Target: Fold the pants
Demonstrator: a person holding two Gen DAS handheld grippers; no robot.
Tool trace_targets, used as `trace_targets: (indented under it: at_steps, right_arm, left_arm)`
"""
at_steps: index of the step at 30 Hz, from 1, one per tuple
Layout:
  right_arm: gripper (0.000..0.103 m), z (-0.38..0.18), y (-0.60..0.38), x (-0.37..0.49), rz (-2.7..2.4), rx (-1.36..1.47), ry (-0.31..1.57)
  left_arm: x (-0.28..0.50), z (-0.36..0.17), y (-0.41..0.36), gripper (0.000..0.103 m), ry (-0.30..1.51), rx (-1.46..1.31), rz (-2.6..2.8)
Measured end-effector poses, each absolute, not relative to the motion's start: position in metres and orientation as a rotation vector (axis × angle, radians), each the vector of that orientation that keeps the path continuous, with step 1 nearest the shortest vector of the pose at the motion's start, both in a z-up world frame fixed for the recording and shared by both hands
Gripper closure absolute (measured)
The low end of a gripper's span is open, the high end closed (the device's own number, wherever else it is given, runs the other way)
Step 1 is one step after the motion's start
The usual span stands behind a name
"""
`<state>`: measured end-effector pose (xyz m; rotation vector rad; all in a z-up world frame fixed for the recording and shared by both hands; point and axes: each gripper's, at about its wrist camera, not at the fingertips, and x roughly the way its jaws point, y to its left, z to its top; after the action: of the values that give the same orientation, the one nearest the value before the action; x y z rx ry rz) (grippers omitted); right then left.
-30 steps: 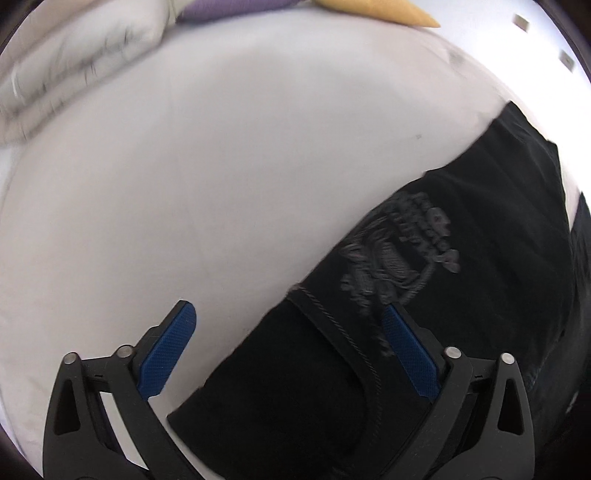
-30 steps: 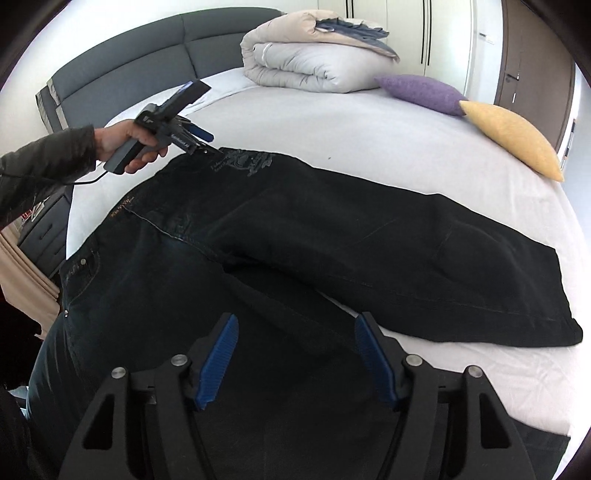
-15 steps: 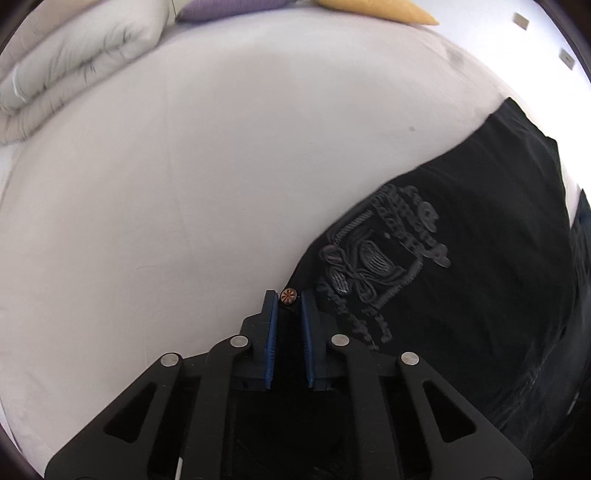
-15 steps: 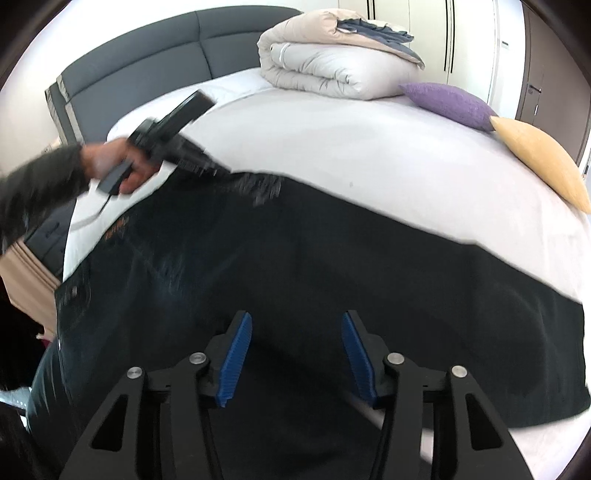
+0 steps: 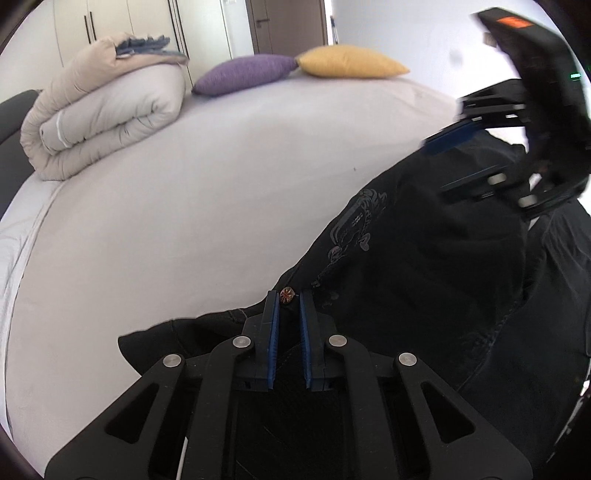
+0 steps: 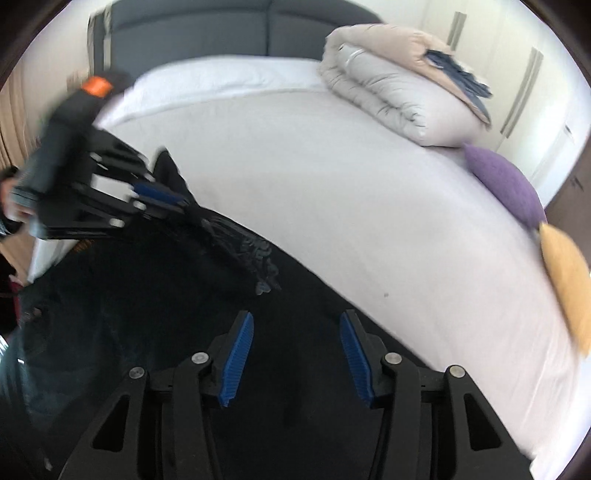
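Black jeans with a grey printed pocket design lie on a white bed. My left gripper is shut on the waistband next to a round metal button and holds that edge lifted off the sheet. In the right wrist view the jeans fill the lower left, and the left gripper shows blurred, pinching the raised cloth. My right gripper is open, its blue pads apart just above the dark fabric. It shows blurred in the left wrist view.
The white bed sheet spreads beyond the jeans. A rolled duvet, a purple pillow and a yellow pillow lie at the far side. A grey headboard stands behind.
My left gripper shut on the waistband by the button and lifted it. My right gripper moved forward over the jeans toward the left gripper, staying open.
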<state>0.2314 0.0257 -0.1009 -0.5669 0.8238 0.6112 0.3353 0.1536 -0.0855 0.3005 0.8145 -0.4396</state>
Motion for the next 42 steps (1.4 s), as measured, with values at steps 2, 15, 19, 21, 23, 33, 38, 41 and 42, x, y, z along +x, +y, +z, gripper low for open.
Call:
trace_targets:
  at_steps: [2, 15, 19, 21, 23, 33, 38, 41, 42]
  right_arm:
    - [0.053, -0.106, 0.034, 0.243, 0.604, -0.641, 0.822]
    - [0.097, -0.117, 0.027, 0.283, 0.61, -0.577, 1.007]
    - [0.098, -0.107, 0.03, 0.273, 0.611, -0.432, 1.021]
    - [0.099, -0.101, 0.036, 0.262, 0.628, -0.342, 1.015]
    - [0.1, -0.1, 0.042, 0.252, 0.646, -0.286, 1.011]
    - [0.1, -0.1, 0.067, 0.135, 0.656, -0.475, 0.875]
    - [0.1, -0.123, 0.086, 0.051, 0.624, -0.812, 0.782]
    - [0.1, -0.138, 0.093, 0.007, 0.623, -0.926, 0.733]
    - [0.1, -0.144, 0.097, -0.004, 0.622, -0.95, 0.721]
  left_arm:
    - [0.329, -0.083, 0.156, 0.094, 0.804, 0.299, -0.441]
    - [0.334, -0.088, 0.168, 0.094, 0.786, 0.254, -0.447]
    - [0.326, -0.086, 0.171, 0.094, 0.781, 0.235, -0.438]
    - [0.321, -0.083, 0.173, 0.094, 0.779, 0.222, -0.432]
    - [0.314, -0.08, 0.176, 0.094, 0.777, 0.216, -0.427]
    - [0.226, -0.074, 0.185, 0.094, 0.776, 0.242, -0.459]
    - [0.159, -0.093, 0.174, 0.094, 0.823, 0.355, -0.513]
    - [0.123, -0.104, 0.174, 0.094, 0.862, 0.372, -0.538]
    - [0.113, -0.107, 0.175, 0.094, 0.871, 0.377, -0.543]
